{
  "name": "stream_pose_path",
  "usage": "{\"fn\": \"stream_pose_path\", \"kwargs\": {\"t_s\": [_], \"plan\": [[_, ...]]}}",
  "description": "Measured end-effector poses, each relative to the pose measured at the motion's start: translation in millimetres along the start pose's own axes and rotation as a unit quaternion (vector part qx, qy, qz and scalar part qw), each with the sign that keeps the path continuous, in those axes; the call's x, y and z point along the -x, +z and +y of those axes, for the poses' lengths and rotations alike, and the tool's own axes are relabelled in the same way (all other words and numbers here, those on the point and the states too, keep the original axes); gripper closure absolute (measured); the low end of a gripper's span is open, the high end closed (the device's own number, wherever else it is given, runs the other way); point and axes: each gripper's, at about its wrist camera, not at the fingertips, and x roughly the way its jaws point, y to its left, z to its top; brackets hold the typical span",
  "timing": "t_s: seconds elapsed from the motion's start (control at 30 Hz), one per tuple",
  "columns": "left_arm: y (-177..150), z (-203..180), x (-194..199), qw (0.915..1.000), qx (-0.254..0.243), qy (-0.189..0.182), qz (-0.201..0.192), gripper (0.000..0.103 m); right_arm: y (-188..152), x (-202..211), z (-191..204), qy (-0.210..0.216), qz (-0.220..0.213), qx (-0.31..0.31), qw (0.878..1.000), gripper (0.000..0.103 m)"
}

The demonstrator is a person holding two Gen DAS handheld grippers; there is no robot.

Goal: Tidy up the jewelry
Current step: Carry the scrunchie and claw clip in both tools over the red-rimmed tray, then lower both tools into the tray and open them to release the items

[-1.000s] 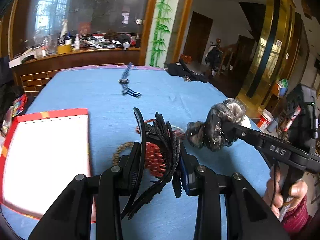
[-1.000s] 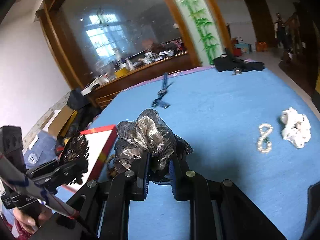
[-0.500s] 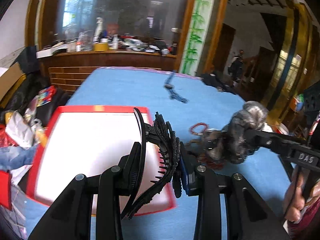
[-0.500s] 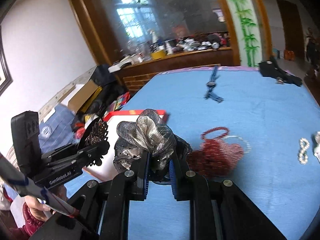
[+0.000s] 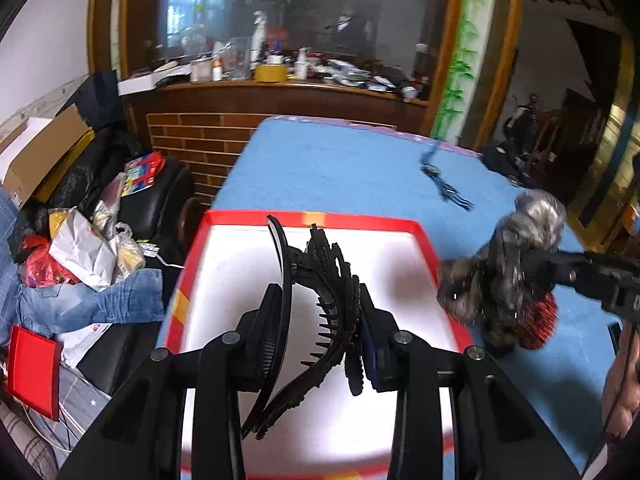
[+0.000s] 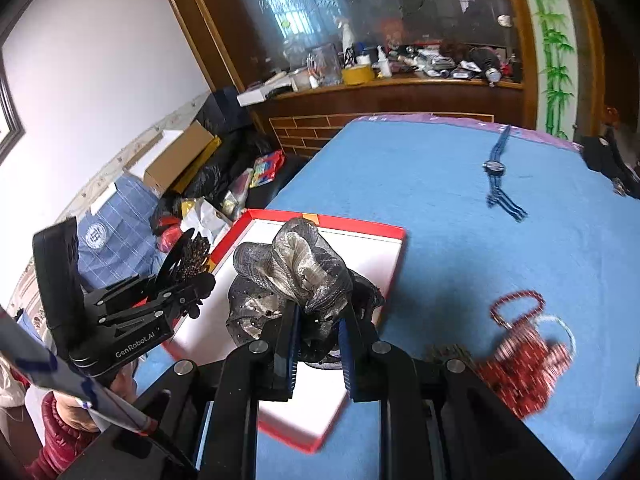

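My left gripper [image 5: 320, 320] is shut on a black toothed hair clip [image 5: 320, 280] and holds it above the white inside of a red-rimmed box [image 5: 360, 220]. My right gripper [image 6: 318, 340] is shut on a grey and silver fabric scrunchie [image 6: 296, 264], which hangs over the right edge of the same box [image 6: 360, 226]. The scrunchie [image 5: 516, 256] and right gripper show at the right of the left wrist view. The left gripper with the clip [image 6: 188, 256] shows at the left of the right wrist view.
A red beaded purse [image 6: 520, 356] and a brown beaded piece [image 6: 448, 350] lie on the blue tablecloth [image 6: 460, 208] right of the box. A blue watch [image 6: 496, 168] lies farther back. A black item [image 6: 604, 156] lies at the far right edge. Clutter fills the floor left of the table.
Both grippers have swung left with their loads, from over the blue cloth and the red beaded purse to over the red-rimmed box.
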Motion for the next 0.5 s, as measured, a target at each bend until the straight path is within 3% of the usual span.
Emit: {"fn": "stream_pose_path", "kwargs": {"t_s": [0.2, 0.5], "plan": [[23, 18, -45, 0.9993, 0.022, 0.002, 0.029, 0.069, 26, -51, 0, -0.021, 0.031, -0.006, 0.999, 0.084], [37, 24, -98, 0.9966, 0.045, -0.001, 0.069, 0.069, 42, -112, -10, -0.012, 0.074, -0.047, 0.996, 0.083]]}}
